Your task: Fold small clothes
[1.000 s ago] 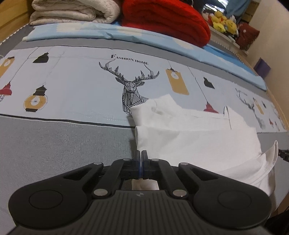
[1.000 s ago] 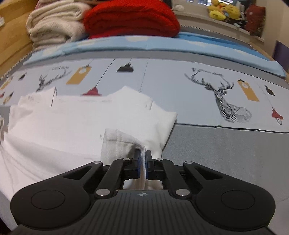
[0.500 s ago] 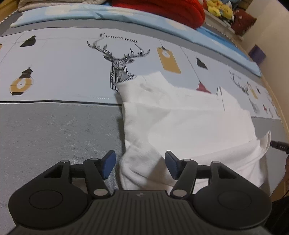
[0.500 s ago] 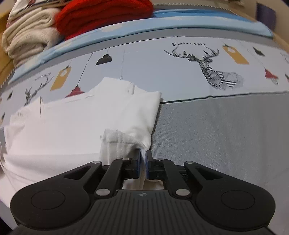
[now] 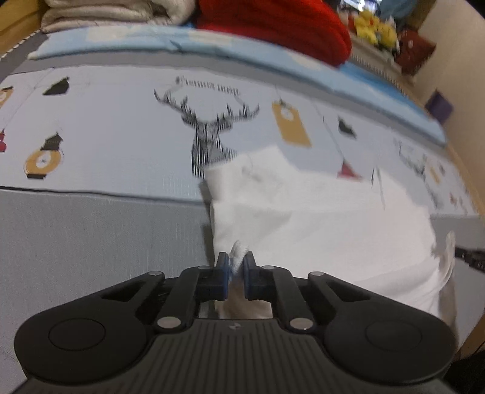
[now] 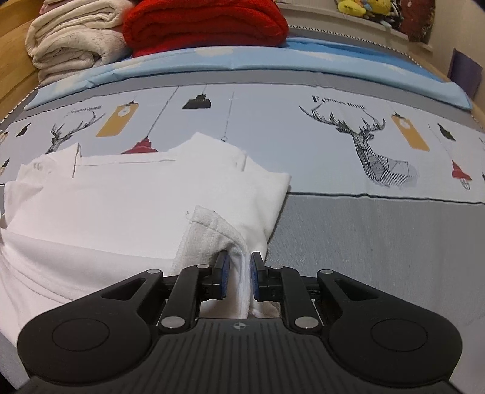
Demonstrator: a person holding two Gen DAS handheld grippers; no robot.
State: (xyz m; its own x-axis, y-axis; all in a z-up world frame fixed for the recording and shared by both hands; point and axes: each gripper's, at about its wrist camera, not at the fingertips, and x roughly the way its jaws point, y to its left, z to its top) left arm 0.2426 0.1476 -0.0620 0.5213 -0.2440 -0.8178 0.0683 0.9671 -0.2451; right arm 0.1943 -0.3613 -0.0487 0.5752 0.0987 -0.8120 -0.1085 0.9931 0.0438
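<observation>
A white garment [image 5: 318, 218] lies partly folded on the printed bedsheet [image 5: 91, 242]. My left gripper [image 5: 235, 269] is at its near left corner. Its jaws are closing, and a small tuft of the white cloth is pinched between the blue pads. In the right wrist view the same garment [image 6: 121, 200] spreads to the left. Its ribbed hem is doubled up into a standing fold at the near right corner. My right gripper [image 6: 239, 266] holds that fold. Its jaws are opening slightly, with the cloth still filling the gap between the pads.
A red blanket [image 6: 206, 24] and a cream blanket [image 6: 75, 39] are stacked at the head of the bed behind a light blue cover [image 6: 333, 57]. Plush toys [image 5: 376, 30] sit on a shelf at the back right. Grey sheet [image 6: 379, 242] lies right of the garment.
My left gripper went from shut to wide open over the garment's near left corner, then closed on a tuft of it. The right pads now stand a little further apart around the fold.
</observation>
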